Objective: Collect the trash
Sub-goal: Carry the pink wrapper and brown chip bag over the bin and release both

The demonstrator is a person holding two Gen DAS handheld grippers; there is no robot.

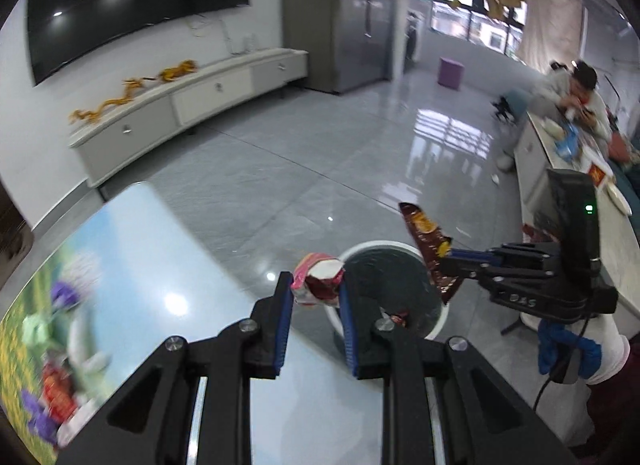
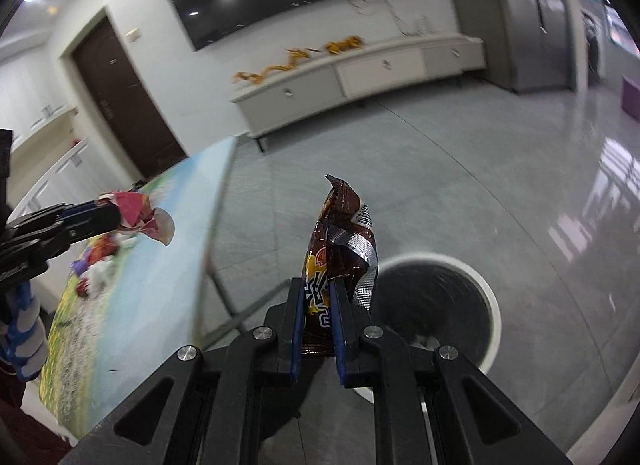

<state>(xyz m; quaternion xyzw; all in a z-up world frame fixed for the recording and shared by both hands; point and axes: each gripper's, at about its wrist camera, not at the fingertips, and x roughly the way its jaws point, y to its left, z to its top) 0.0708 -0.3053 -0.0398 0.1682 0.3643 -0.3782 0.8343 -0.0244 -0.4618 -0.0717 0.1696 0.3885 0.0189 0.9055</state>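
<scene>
Both grippers are loaded right now. The left gripper (image 1: pixel 316 297) has its blue-padded fingers (image 1: pixel 285 321) pinching a crumpled pink-and-red wrapper (image 1: pixel 318 279) right at the tips, with most of the wrapper poking out past them. It's held level over the near edge of the counter (image 1: pixel 160 249), the one with the flowery printed top, pointing toward the white-rimmed trash bin (image 1: pixel 390 289) that stands on the floor just past that edge. From the right wrist view you can see the same gripper (image 2: pixel 116 219) coming in sideways from the left with the pink wrapper (image 2: pixel 140 215) hanging over the counter (image 2: pixel 160 305).

The right gripper (image 2: pixel 318 305) is clamped on a brown snack wrapper (image 2: pixel 340 249), fingers (image 2: pixel 297 325) squeezed close with the wrapper's lower part between them and the rest standing up above the tips. In the left view that gripper (image 1: pixel 450 259) reaches in horizontally from the right, the brown wrapper (image 1: pixel 430 249) hanging tilted over the bin's far rim. A blue-gloved hand (image 1: pixel 568 353) grips the handle below it.

There's something small and reddish already inside the bin. More trash (image 2: pixel 96 261) sits farther back on the counter, too blurry to name.
</scene>
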